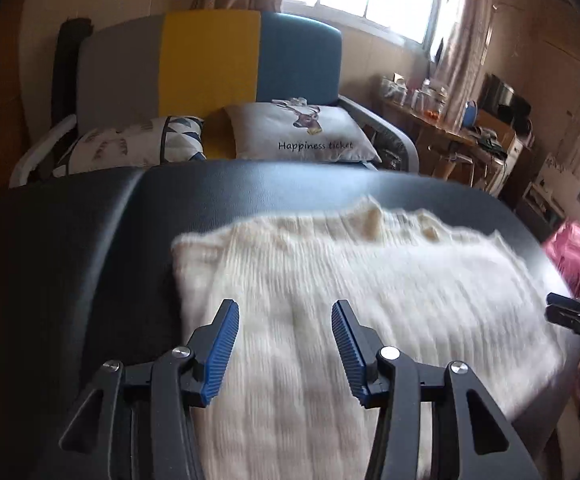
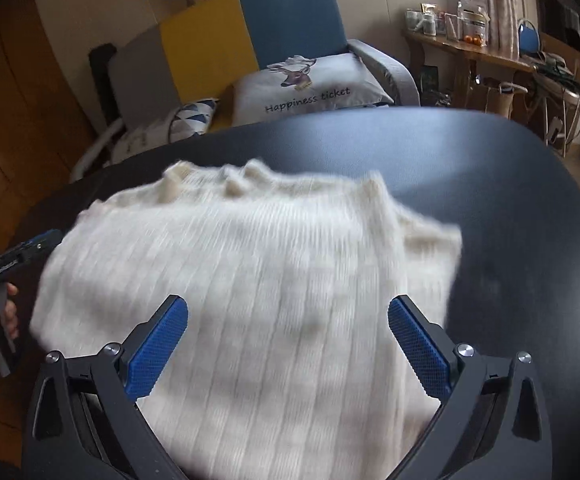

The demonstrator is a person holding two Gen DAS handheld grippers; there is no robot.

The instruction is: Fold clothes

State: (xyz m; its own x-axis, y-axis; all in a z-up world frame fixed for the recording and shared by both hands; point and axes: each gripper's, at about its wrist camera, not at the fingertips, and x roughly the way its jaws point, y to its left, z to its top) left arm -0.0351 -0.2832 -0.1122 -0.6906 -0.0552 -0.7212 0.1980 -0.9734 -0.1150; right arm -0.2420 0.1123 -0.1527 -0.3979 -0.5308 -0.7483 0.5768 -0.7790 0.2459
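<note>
Sweater, cream ribbed knit, lies folded flat on the dark tabletop, reaching its near edge and well short of the far edge. Left tongs above the knit, spread wide, nothing gripped. Right tongs likewise wide and empty. Frames motion-blurred.

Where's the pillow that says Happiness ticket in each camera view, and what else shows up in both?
Left wrist view: the pillow sits upper middle, on the armchair behind the dark table.
Right wrist view: the pillow sits upper middle, tilted, just past the table's far edge.
Shared landmark: the white sweater lying flat on the table, below the pillow in both.
</note>
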